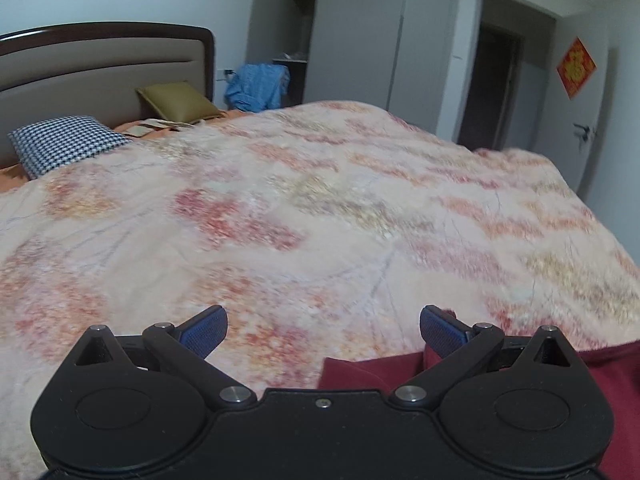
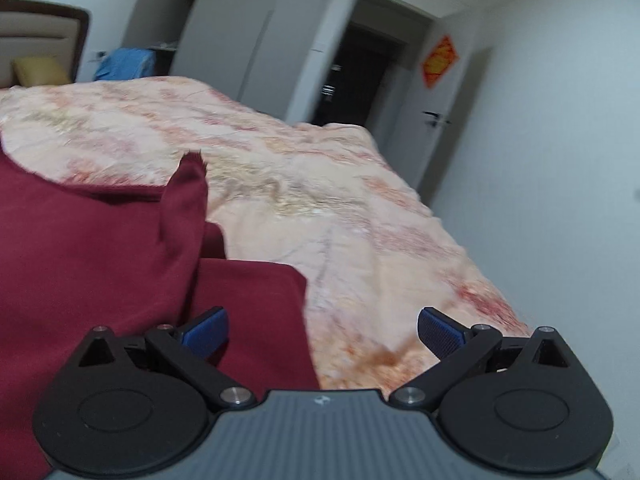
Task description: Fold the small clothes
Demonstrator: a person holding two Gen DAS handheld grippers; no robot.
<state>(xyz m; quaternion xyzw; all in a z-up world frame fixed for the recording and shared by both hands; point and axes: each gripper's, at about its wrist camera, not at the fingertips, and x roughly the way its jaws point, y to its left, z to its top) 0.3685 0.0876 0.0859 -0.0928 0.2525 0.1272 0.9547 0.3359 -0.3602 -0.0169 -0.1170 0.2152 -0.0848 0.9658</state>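
On blanket [image 2: 360,208]: maroon garment [image 2: 100,248], seemingly unlabelled.

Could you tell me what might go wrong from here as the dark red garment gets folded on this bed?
1. Both the left gripper and right gripper are open and hold nothing; closing low could pinch the soft pink floral blanket along with the dark red cloth garment.
2. One part of the garment stands up in a peak; folding over it may trap a crease.
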